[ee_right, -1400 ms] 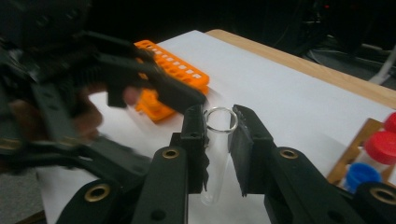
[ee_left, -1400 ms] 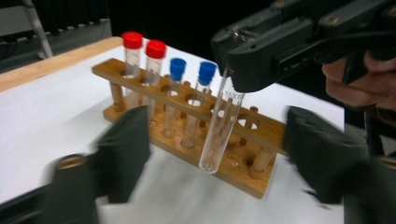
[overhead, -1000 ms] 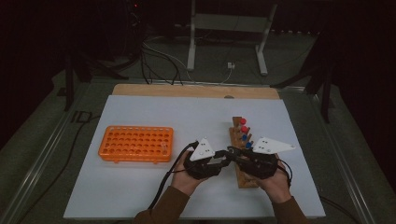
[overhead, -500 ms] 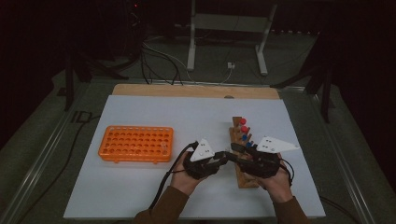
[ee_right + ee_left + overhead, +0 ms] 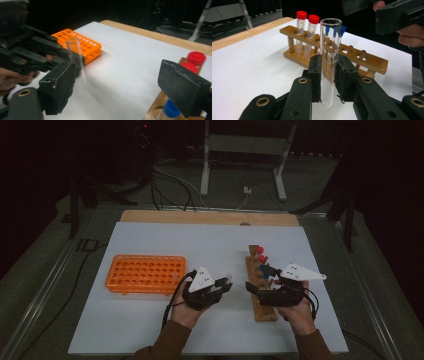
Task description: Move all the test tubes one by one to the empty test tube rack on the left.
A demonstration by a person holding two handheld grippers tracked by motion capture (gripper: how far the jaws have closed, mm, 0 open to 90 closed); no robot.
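– What does the work sit on?

– A white sheet (image 5: 165, 250) over a wooden table (image 5: 200, 216), its pale edge showing at the far side. Around it the room is dark: grey floor, loose cables (image 5: 170, 180), and the legs of a metal stand (image 5: 240, 165) beyond the table.

– And the landmark?

– A wooden rack (image 5: 261, 290), a slim holed strip on turned posts. Red-capped tubes (image 5: 308, 32) stand at its far end, blue-capped tubes (image 5: 263, 270) next to them, and the nearer holes are free.

– Where is the glass tube?

– The tube (image 5: 329, 60) is clear, round-bottomed, uncapped, with faint print on its wall. It stands upright just left of the rack, pinched between the matte black pads of the left gripper (image 5: 329, 77), off the sheet.

– The other gripper?

– The right gripper (image 5: 125, 82) hovers at the rack's near end. Its jaws have just been opening and now stand spread, with nothing between the rough black pads.

– Anything else?

– An orange tray (image 5: 145, 274), glossy plastic, a grid of round holes, well left of the rack.
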